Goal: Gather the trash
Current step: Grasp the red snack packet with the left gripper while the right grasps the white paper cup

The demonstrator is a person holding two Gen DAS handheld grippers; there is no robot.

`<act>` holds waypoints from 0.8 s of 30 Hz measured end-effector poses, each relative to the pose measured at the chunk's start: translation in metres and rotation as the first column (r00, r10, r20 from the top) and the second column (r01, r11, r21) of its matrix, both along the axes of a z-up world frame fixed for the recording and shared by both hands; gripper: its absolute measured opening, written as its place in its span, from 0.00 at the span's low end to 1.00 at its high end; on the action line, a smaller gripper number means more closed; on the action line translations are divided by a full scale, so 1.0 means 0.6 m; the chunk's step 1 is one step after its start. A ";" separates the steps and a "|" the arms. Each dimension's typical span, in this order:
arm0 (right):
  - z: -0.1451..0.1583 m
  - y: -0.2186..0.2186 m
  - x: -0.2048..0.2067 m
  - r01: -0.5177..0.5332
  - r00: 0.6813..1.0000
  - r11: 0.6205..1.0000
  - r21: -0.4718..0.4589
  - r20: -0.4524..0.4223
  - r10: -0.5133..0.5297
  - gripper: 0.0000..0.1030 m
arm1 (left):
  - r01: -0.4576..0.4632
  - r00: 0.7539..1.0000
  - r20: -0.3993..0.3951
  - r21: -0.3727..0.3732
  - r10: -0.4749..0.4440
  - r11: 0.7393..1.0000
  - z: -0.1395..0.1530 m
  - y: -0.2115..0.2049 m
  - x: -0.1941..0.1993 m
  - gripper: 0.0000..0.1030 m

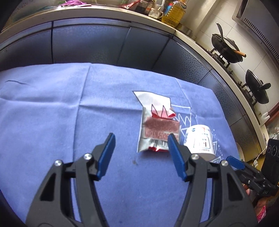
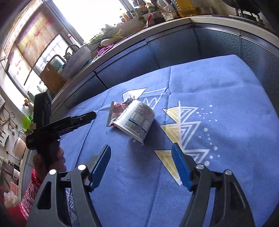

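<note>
A crumpled white and red snack wrapper (image 1: 157, 120) lies flat on the blue cloth (image 1: 52, 104). A white paper cup (image 1: 200, 141) lies on its side just right of it. My left gripper (image 1: 141, 138) hovers open just short of the wrapper's near edge, holding nothing. In the right wrist view the cup (image 2: 137, 120) lies tipped over with the wrapper (image 2: 117, 112) behind it. My right gripper (image 2: 141, 146) stands wide open and empty, a little short of the cup. The left gripper's handle (image 2: 52, 129) comes in from the left, held by a hand (image 2: 50, 162).
Dark cabinet fronts (image 1: 90, 45) and a steel counter edge run behind the cloth-covered table (image 2: 218, 87). Two black woks (image 1: 225, 47) sit on the stove at the right. An oil bottle (image 1: 174, 14), jars and a large bowl (image 2: 76, 59) crowd the counter.
</note>
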State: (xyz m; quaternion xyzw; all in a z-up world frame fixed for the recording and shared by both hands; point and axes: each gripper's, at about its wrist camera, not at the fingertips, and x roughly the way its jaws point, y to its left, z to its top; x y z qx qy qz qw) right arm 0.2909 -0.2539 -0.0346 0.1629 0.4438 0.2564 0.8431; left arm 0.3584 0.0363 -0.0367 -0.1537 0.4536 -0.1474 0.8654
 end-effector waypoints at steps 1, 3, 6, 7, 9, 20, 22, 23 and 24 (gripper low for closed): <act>-0.002 0.001 0.009 0.007 1.000 0.999 0.035 -0.015 -0.006 0.77 | 0.015 1.000 -0.015 -0.029 -0.016 0.999 -0.008 0.000 0.014 0.59; -0.007 -0.002 0.024 0.023 0.998 0.994 0.108 -0.052 -0.017 0.80 | 0.037 0.998 -0.040 -0.086 -0.040 0.996 -0.022 0.001 0.032 0.70; -0.016 -0.004 0.053 0.054 0.993 0.981 0.185 -0.112 -0.034 0.81 | 0.070 0.995 -0.064 -0.161 -0.081 0.984 -0.039 -0.002 0.054 0.70; -0.020 -0.004 0.062 0.063 0.991 0.977 0.205 -0.132 -0.036 0.81 | 0.081 0.993 -0.065 -0.182 -0.094 0.980 -0.042 -0.004 0.060 0.70; -0.028 0.001 0.079 0.081 0.985 0.969 0.232 -0.167 -0.043 0.81 | 0.095 0.992 -0.059 -0.207 -0.110 0.974 -0.045 -0.008 0.067 0.70; -0.086 0.026 0.113 0.083 0.958 0.957 0.278 -0.286 0.000 0.59 | 0.173 0.980 -0.063 -0.206 -0.189 0.963 -0.057 -0.054 0.036 0.04; -0.083 0.021 0.095 0.082 0.961 0.956 0.281 -0.275 -0.002 0.58 | 0.167 0.983 -0.044 -0.214 -0.180 0.963 -0.045 -0.055 0.015 0.04; -0.078 0.018 0.083 0.077 0.966 0.957 0.278 -0.259 -0.002 0.58 | 0.163 0.984 -0.037 -0.227 -0.175 0.960 -0.038 -0.053 0.005 0.04; -0.071 0.011 0.069 0.076 0.970 0.957 0.282 -0.244 -0.005 0.58 | 0.156 0.985 -0.028 -0.239 -0.168 0.958 -0.030 -0.051 -0.008 0.04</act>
